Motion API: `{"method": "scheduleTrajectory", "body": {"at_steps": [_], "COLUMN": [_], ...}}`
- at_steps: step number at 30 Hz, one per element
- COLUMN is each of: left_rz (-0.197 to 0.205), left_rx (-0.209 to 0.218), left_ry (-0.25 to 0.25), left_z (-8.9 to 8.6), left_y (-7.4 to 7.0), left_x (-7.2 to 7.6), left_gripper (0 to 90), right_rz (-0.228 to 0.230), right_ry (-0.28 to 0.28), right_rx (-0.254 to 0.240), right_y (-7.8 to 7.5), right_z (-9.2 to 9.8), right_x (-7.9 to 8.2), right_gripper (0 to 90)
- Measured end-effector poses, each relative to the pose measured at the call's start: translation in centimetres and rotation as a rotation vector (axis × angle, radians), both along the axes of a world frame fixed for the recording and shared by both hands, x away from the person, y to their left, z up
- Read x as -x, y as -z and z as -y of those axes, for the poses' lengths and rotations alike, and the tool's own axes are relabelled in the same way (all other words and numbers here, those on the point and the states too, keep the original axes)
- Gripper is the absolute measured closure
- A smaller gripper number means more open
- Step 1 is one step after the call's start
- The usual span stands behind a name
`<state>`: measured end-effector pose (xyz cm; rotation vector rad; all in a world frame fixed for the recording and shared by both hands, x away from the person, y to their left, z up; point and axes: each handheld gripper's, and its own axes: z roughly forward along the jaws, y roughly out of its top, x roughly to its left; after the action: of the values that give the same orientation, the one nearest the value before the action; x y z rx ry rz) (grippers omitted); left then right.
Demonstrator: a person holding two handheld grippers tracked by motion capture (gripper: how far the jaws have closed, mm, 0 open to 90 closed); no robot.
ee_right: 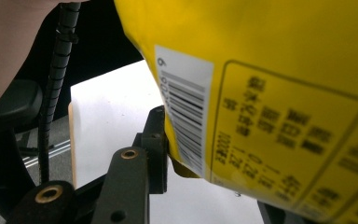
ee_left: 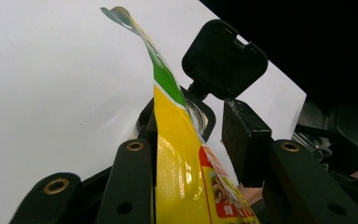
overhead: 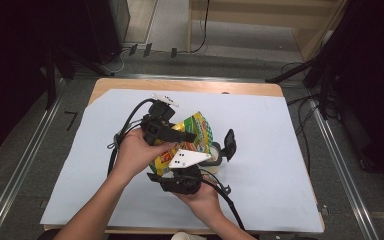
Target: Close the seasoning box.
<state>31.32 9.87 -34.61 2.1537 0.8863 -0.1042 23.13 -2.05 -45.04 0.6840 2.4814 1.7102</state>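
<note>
Your left hand-held gripper (ee_left: 191, 158) holds the pouch (ee_left: 182, 158) loosely; your right hand-held gripper's (ee_right: 214, 158) far jaw hides behind it, grip unclear.

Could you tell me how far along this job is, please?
Done: the container has its black lid flipped open. In hand: the yellow snack bag sits between the jaws of the left gripper and the right gripper, raised beside the container. Left: likely emptying the bag into it; no contents are visible going in.
</note>
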Motion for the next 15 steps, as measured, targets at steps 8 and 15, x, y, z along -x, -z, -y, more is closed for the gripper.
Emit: {"method": "scheduleTrajectory", "body": {"at_steps": [8,15], "left_rz": [-0.011,0.008], "left_rx": [-0.002,-0.012], "left_ry": [-0.013,-0.015], "left_z": [0.09,0.24], "left_y": [0.21,0.22], "left_x": [-0.18,-0.08], "left_gripper": [67.1,68.3], "right_rz": [-0.013,0.000], "right_ry": [-0.015,-0.007], "right_rx": [-0.011,-0.002], "right_y": [0.10,0.13], "right_z": [0.24,0.21], "right_x": [-0.10,-0.04], "right_gripper": [65.3,61.3]}}
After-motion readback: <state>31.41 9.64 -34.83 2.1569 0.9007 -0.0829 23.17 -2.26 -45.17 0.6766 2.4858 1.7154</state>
